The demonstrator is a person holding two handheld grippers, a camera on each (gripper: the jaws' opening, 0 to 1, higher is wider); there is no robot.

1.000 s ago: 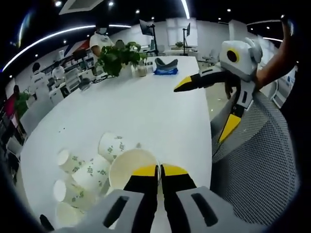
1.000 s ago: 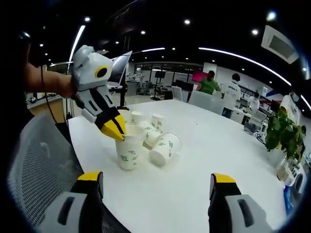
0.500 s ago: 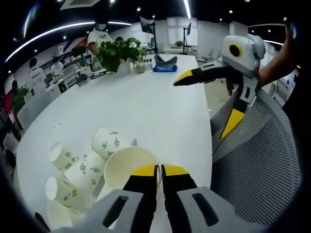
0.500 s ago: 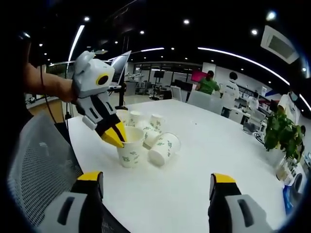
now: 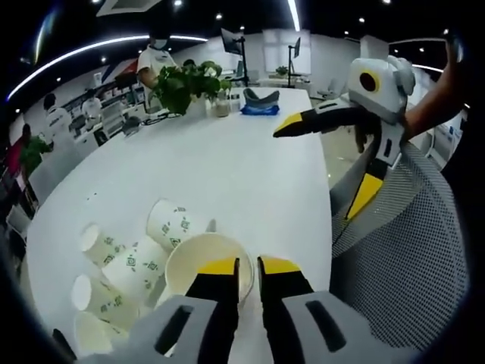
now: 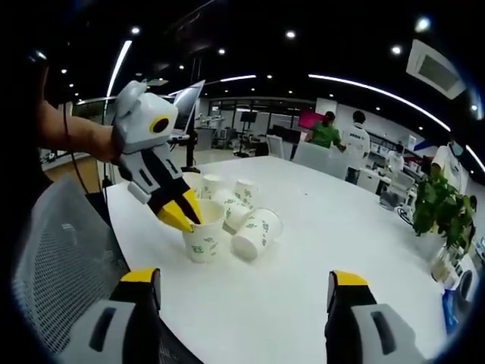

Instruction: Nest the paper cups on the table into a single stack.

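The left tongs [image 5: 247,267] had their yellow tips nearly closed over the near rim of an upright paper cup [image 5: 204,265], one tip inside the mouth and one outside; in the right gripper view those left tongs [image 6: 179,218] sat at the rim of the same upright cup [image 6: 201,236], so I judged them gripping the cup wall. The right tongs [image 6: 246,292] were spread wide, grasping nothing, held above the near edge of the table.

The white table [image 5: 227,167] carried everything, with a mesh-backed chair [image 5: 409,258] pushed against its near edge. The held cup stood close to that near edge. Just beyond it lay a cluster of fallen cups [image 5: 129,265], touching one another, with a toppled cup [image 6: 256,233] resting against the upright one.

Thin paper cups like these would be very light and easily crushed; the stiffer rolled rim looked the best place to pinch, gently.

How many cups made up the cluster was hard to count, since some were cut off by the tongs' body and overlapped. Whether any were already nested could not be told.
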